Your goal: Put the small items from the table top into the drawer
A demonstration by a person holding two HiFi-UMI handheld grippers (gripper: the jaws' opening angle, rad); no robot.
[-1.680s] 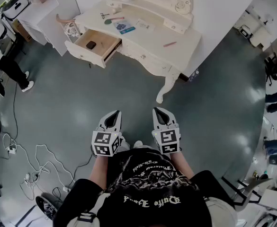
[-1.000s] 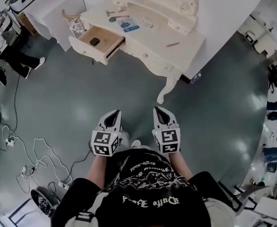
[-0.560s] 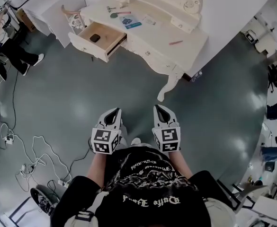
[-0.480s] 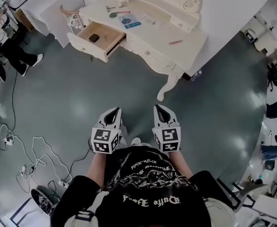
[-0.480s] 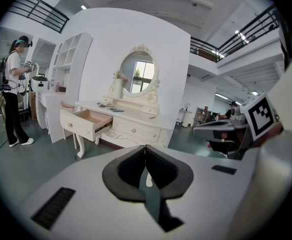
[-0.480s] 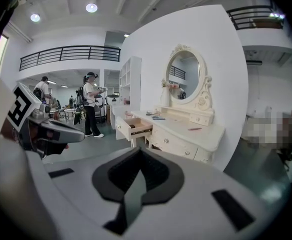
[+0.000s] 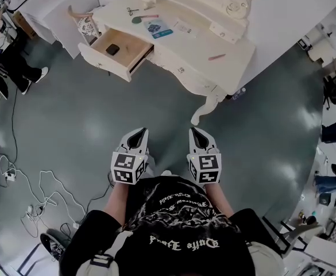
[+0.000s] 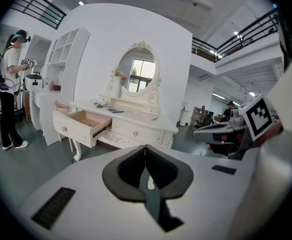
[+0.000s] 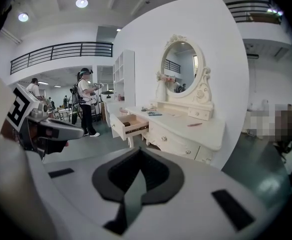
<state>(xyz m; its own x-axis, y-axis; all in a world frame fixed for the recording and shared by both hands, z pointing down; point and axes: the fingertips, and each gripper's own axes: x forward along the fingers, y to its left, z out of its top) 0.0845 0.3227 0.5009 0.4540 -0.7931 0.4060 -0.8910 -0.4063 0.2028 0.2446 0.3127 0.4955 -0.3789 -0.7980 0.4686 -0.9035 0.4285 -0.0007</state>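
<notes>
Entry: approach to the dressing table, nothing yet in hand

- Drawer (image 7: pixel 103 61): stood pulled out at the left end of the dressing table, mouth up and unobstructed. One small black item (image 7: pixel 112 49) already lay inside.
- Tabletop (image 7: pixel 196 50), left to right: what looked like small scissors (image 7: pixel 132 10) near the back, a green-headed tool (image 7: pixel 136 20) with a pink handle, a blue packet (image 7: pixel 158 29), then a pink pen (image 7: pixel 216 57), well apart from the rest toward the right end. All lay loose on the surface and out of the drawer.
- Left tongs (image 7: pixel 138 132): closed tip to tip, nothing between them, held low in front of the person and well short of the table.
- Right tongs (image 7: pixel 197 132): likewise closed and empty, level with its partner.

Handling note, as judgement: the step in hand was closing the distance across the floor. It would go best by stopping square to the open drawer, so that the cluster at the left lay within reach of either hand. One pair of tongs should be parted before it comes down. The thin flat pieces want a low, shallow pinch across their narrow side, and the pen is best left for the right side
</notes>
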